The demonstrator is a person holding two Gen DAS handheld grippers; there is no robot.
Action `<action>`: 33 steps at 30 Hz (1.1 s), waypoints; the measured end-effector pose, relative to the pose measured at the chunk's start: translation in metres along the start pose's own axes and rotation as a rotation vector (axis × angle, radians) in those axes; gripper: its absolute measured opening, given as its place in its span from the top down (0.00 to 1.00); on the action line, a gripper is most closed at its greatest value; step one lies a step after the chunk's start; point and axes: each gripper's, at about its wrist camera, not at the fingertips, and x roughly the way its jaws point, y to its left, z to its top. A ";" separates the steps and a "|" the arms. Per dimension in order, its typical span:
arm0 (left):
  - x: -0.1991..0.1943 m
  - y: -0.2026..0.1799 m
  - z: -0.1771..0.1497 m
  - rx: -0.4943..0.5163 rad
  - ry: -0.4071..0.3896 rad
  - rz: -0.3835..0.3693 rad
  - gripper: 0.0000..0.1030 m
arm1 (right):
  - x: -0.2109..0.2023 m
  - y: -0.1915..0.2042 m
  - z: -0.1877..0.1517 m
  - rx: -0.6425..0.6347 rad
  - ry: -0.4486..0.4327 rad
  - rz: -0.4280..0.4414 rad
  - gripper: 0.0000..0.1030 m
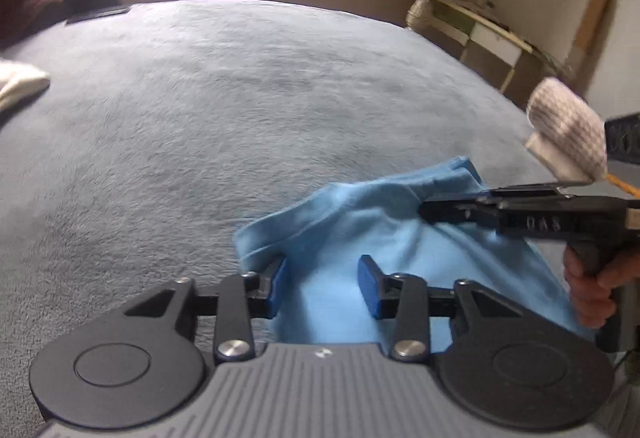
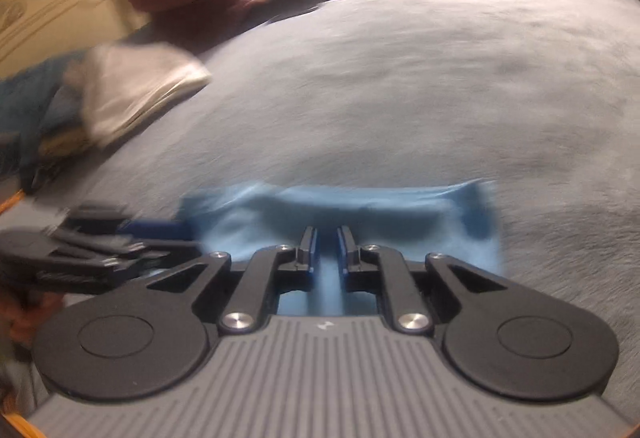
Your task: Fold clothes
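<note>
R gripper (image 2: 325, 250) pinches the blue cloth (image 1: 360, 238) low on the grey bed (image 1: 240, 98), L gripper (image 1: 322, 288) part-open w/ cloth between pads, grip unclear; keep both level & edge taut.

Soft matt blue cloth garment (image 1: 360, 234); fuzzy grey blanket (image 1: 200, 98); matt black plastic left hand-held gripper (image 1: 322, 286).

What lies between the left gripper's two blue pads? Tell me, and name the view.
Light blue cloth fills the gap between the left gripper's pads, which stand apart on either side of it. The left wrist view shows this.
</note>
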 end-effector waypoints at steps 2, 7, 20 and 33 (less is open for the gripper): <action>-0.006 0.005 -0.001 -0.009 -0.008 -0.003 0.63 | -0.005 -0.019 0.009 0.073 -0.034 -0.033 0.91; -0.017 -0.006 0.001 0.052 -0.061 -0.007 0.53 | -0.026 -0.024 0.019 0.084 -0.078 -0.010 0.88; -0.017 0.010 0.012 0.005 -0.100 0.043 0.53 | -0.013 -0.034 0.028 0.138 -0.094 -0.075 0.86; -0.028 0.012 0.017 0.000 -0.109 0.120 0.52 | -0.046 -0.056 0.007 0.254 -0.051 -0.080 0.90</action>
